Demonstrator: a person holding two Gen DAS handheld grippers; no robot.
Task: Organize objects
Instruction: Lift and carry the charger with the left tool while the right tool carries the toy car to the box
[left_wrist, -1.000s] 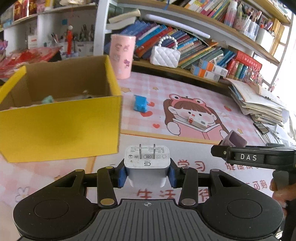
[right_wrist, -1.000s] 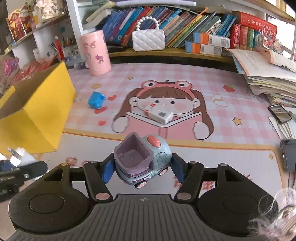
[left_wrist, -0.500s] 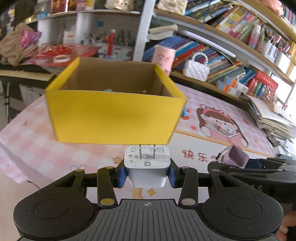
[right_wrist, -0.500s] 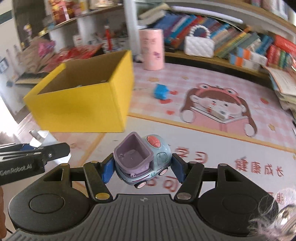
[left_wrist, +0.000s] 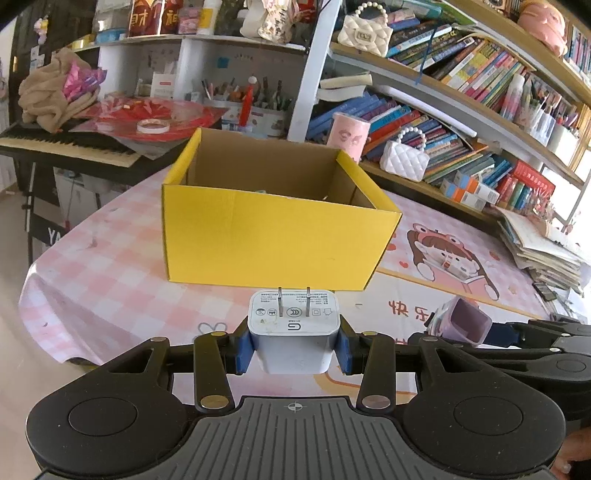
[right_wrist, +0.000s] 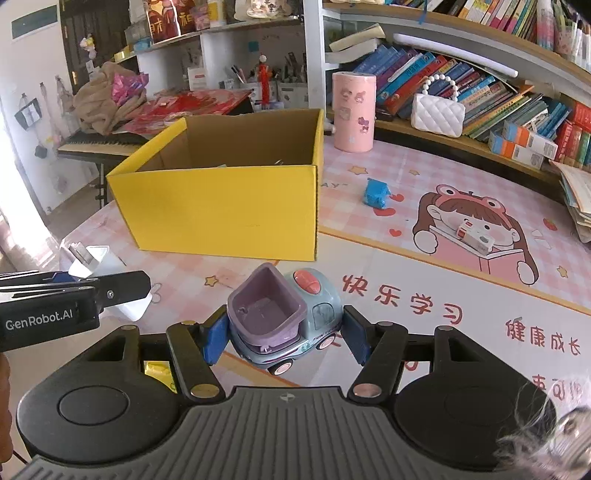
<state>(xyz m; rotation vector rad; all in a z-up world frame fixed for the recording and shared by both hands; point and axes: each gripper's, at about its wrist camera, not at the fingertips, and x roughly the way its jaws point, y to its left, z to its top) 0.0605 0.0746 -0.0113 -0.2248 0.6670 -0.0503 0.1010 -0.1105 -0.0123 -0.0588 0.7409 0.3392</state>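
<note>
Closer now, yellow box (left_wrist: 273, 236); "GenRobot.AI" on left tongs (right_wrist: 110, 291).

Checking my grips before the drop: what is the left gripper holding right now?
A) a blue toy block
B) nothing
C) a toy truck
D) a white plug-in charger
D: the left gripper is clamped on the white charger, prongs pointing toward the yellow box; the toy truck sits in the right gripper.

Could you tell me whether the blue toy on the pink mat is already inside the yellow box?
No, the blue toy lies on the mat to the right of the yellow box, outside its walls.
</note>
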